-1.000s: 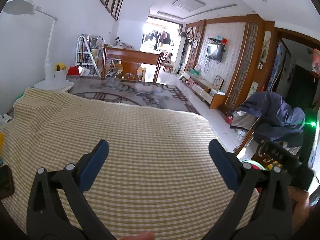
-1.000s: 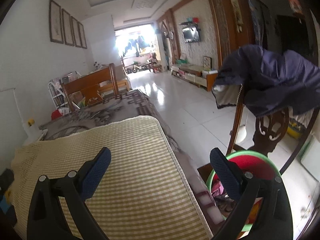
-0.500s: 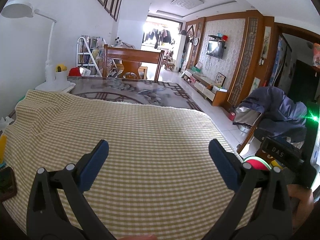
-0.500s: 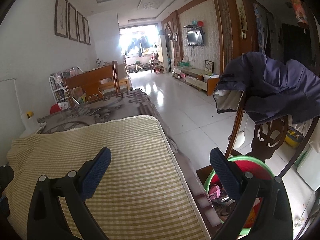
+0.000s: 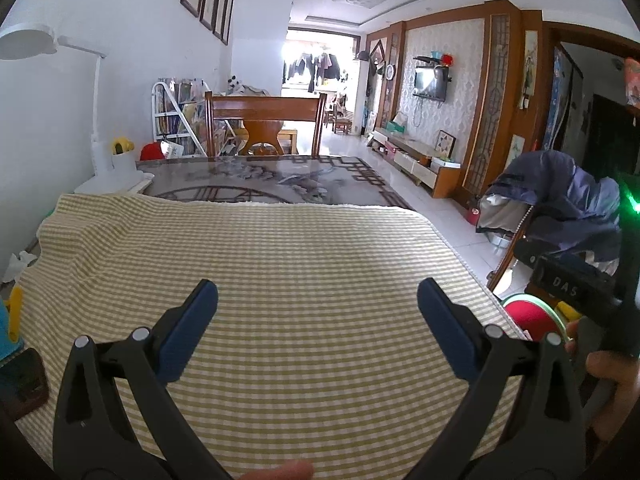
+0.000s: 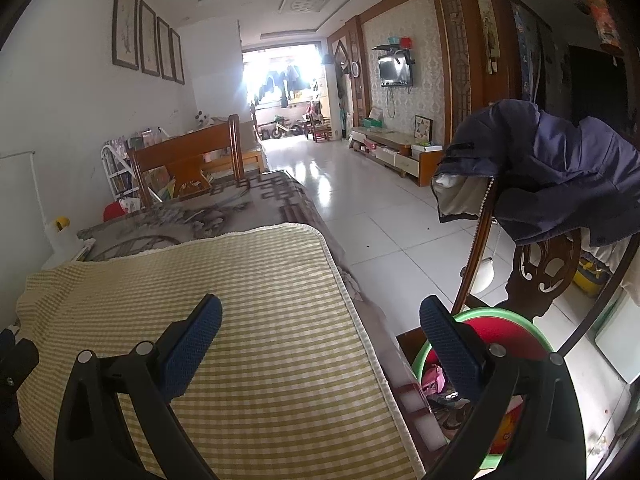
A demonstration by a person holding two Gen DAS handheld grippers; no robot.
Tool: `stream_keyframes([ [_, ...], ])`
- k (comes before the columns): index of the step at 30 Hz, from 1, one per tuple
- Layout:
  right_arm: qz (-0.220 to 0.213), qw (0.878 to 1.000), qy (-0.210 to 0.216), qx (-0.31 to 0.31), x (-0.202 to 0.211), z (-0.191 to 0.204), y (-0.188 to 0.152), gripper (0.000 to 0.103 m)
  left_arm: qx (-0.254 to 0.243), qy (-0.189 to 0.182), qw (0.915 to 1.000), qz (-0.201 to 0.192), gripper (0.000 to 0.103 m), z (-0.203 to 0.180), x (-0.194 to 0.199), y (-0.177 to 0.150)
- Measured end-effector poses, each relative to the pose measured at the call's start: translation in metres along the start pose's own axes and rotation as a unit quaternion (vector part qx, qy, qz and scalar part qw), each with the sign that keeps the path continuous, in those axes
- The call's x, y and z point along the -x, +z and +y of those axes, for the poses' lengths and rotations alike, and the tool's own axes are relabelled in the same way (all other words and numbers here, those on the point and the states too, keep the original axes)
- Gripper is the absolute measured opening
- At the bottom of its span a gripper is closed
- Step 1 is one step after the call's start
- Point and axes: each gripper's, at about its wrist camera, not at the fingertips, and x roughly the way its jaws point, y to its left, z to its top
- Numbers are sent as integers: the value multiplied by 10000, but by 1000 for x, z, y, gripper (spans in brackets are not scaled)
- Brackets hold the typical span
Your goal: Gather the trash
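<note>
My left gripper (image 5: 318,300) is open and empty above the yellow checked tablecloth (image 5: 260,264). My right gripper (image 6: 320,316) is open and empty over the table's right edge. A red bin with a green rim (image 6: 516,332) stands on the floor right of the table, with pink and other scraps (image 6: 434,378) inside; it also shows in the left wrist view (image 5: 528,314). A crumpled white tissue (image 5: 18,264) lies off the cloth's left edge. The right gripper's body (image 5: 568,284) and the hand holding it show at the right of the left wrist view.
A dark phone (image 5: 24,380) and a blue and yellow object (image 5: 10,320) lie at the cloth's left edge. A white desk lamp (image 5: 100,120) stands at the far left. A wooden chair with a navy jacket (image 6: 560,176) stands beside the bin. Another chair (image 5: 264,124) is at the table's far end.
Both grippers have risen and tilted slightly, so more of the room and the bin's inside shows. Both stay open and empty.
</note>
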Motion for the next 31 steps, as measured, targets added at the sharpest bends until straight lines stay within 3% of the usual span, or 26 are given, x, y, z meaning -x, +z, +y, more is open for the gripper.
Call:
stream_keyframes([
  [22, 218, 9997, 18, 47, -8, 2, -4, 96, 131, -126, 9997, 188, 98, 7, -7, 0],
  [26, 567, 9980, 261, 13, -27, 12, -9, 96, 218, -107, 9994, 232, 98, 9, -9, 0],
  [31, 1250, 9912, 359, 236, -80, 41, -21, 96, 505, 11, 9979, 417, 98, 19, -16, -1],
])
